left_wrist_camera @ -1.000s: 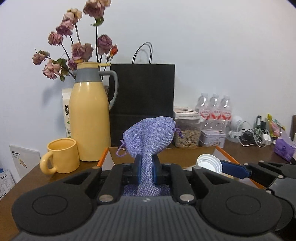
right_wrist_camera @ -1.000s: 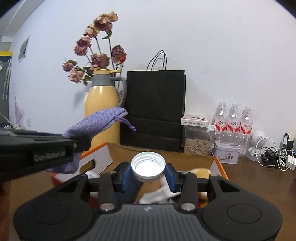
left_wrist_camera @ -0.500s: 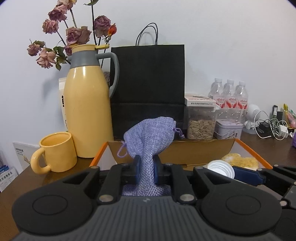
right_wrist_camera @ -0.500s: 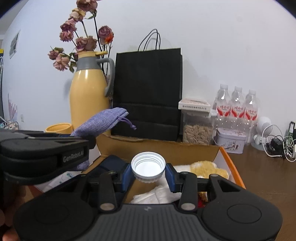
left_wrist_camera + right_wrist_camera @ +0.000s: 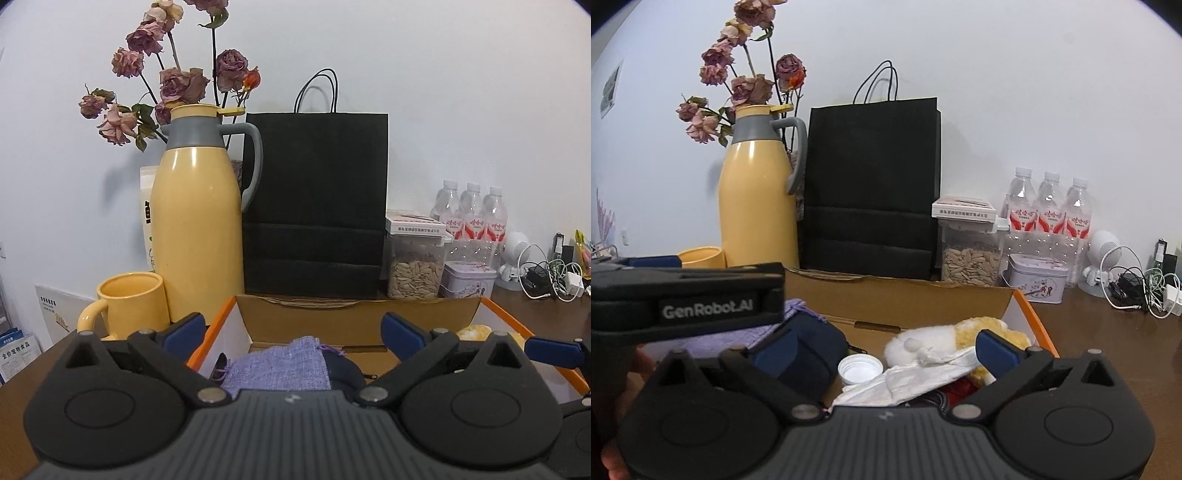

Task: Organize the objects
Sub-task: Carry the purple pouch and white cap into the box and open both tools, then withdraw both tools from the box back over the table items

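Left gripper: jaws opening, spread wide over box; pouch lies loose below, between but clear of pads. Right gripper: jaws opening, nothing gripped; cap rests in box beside cloth and plush. Release step judged nearly done: lift both straight up, pads clear of pouch cord. Obstacles: box back wall, flask, mug, bag close behind; grippers side by side, likely to collide.

Purple pouch and white cap lie in cardboard box.
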`<state>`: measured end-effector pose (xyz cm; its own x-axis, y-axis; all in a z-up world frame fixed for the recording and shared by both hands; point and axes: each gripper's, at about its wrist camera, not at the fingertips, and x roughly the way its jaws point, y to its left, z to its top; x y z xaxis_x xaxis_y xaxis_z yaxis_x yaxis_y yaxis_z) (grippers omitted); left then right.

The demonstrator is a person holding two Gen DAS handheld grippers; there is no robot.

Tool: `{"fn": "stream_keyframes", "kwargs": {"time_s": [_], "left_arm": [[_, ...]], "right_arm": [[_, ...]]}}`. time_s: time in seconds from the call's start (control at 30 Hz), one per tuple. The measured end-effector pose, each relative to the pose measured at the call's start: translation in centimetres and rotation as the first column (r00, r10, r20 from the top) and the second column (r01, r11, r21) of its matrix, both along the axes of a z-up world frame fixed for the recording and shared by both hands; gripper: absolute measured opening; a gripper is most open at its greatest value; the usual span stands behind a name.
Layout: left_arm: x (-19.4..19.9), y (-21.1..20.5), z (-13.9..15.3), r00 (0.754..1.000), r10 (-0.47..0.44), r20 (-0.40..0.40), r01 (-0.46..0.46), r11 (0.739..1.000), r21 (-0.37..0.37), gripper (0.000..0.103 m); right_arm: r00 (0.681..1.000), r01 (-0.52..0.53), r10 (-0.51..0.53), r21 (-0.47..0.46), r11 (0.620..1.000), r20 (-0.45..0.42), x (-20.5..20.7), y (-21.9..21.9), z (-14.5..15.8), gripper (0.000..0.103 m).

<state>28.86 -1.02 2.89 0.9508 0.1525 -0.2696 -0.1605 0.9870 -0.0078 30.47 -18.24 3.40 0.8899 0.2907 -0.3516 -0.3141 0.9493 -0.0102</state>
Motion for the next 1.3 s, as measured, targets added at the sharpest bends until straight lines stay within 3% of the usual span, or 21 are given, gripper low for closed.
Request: {"fn": "stream_keyframes", "kwargs": {"time_s": [0.33,0.83,1.3], "left_arm": [[-0.9,0.1,0.6,1.000,-0.015,0.019,0.015,1.000,-0.023,0.103],[-6.2,2.8,1.5,0.995,-0.056,0.078,0.064,0.992,-0.106,0.103],[-10.4,3.7,-2.1,0.994,-0.103,-0.046,0.100,0.993,-0.065,0.103]], "right_arm": [[1.000,0.011,-0.011,0.000,1.000,-0.005,-0.2,-0.1,0.1,0.103],[0.999,0.020,-0.020,-0.008,1.000,0.042,-4.0,-2.7,1.2,0.103],[0.998,-0.001,-0.003,-0.061,0.998,-0.059,-7.6,-4.9,-1.4,0.103]]}}
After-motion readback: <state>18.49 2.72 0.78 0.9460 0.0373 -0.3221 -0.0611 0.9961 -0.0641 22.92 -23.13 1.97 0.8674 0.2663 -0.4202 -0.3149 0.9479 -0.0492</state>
